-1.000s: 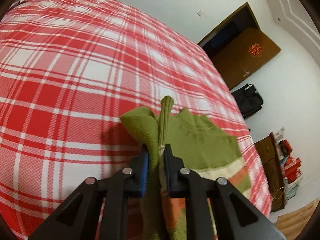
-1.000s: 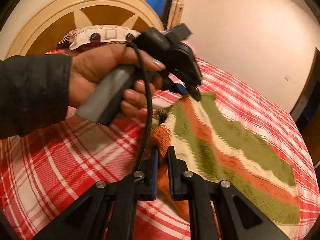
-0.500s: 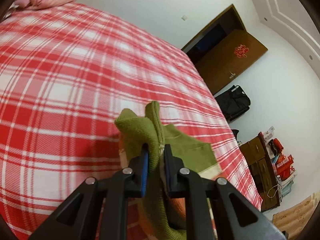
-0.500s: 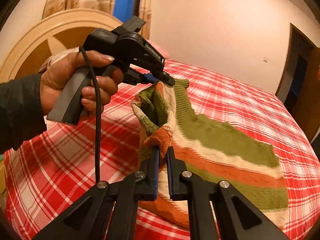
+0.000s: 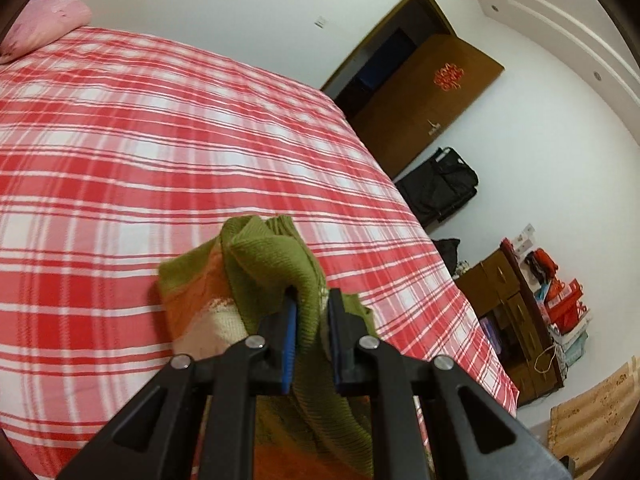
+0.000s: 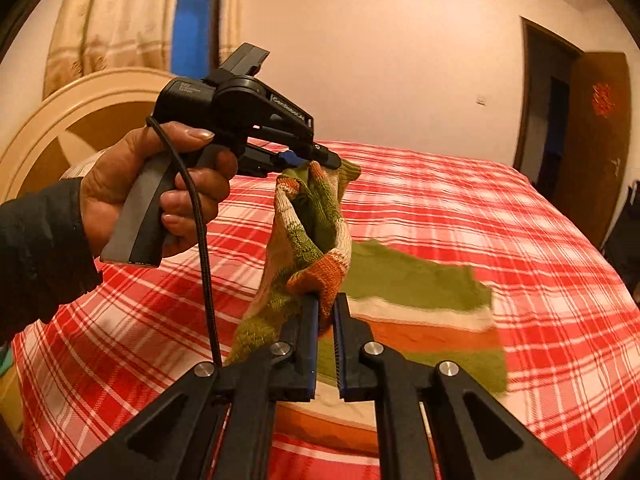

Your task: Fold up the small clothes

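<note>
Green-and-orange striped knit sweater (image 6: 416,304) hangs by one edge, pinched in both clenched claws, left claw (image 5: 312,320) and right claw (image 6: 327,312) close together; its body trails beyond them across the plaid bed (image 6: 480,208).

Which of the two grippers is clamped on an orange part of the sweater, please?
The right gripper: orange knit sits between its fingers, whereas the left gripper pinches plain green sweater.
</note>
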The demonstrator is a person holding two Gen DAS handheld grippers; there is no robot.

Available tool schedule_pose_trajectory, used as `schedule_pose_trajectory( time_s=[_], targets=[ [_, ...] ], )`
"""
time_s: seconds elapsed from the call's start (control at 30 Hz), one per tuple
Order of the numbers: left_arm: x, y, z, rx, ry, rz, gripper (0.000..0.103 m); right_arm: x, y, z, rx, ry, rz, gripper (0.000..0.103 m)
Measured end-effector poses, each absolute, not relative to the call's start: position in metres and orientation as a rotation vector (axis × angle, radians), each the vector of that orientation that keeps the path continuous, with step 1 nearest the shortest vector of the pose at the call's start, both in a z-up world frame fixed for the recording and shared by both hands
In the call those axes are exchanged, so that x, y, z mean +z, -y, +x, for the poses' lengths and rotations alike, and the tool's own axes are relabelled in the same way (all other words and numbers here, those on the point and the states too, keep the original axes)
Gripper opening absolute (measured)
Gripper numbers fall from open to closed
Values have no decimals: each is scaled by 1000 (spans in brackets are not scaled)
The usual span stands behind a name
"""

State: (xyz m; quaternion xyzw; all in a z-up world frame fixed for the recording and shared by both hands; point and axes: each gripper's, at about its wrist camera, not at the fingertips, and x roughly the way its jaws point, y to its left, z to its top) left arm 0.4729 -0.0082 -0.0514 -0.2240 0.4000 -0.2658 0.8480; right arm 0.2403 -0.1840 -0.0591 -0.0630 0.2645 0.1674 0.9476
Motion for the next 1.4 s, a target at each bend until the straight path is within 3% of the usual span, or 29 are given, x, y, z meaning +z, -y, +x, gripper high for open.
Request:
schedule_pose_trajectory(
  time_s=[0.3,0.47,0.53,0.6,0.8,1.0,1.07,1.1,1.13,1.4],
  targets=[
    [-70,85,491,-628,-923,-409,14,-80,253,242,262,-617,-12,6],
    [-87,123,496,-654,-972,-365,14,-95,286,239,207,-658,35,0],
    [-93,135,497,-677,-986,-362,6,-100,299,240,196,-676,69,0],
    [-96,146,497,-682,-997,-347,6,-103,309,239,191,-687,94,0],
    [-103,158,498,-669,-1008,-299,6,-116,325,245,279,-733,242,1],
    [-100,151,498,-681,-1003,-290,7,-119,303,257,371,-743,191,5],
    [-101,151,499,-677,-1009,-287,7,-120,293,262,382,-753,156,28],
    [-101,151,499,-673,-1013,-290,7,-124,289,268,385,-767,145,58],
    [-103,151,501,-673,-1017,-294,7,-126,287,272,384,-779,147,65],
    [-109,145,507,-687,-1040,-308,7,-127,313,305,437,-821,323,65]
  ],
)
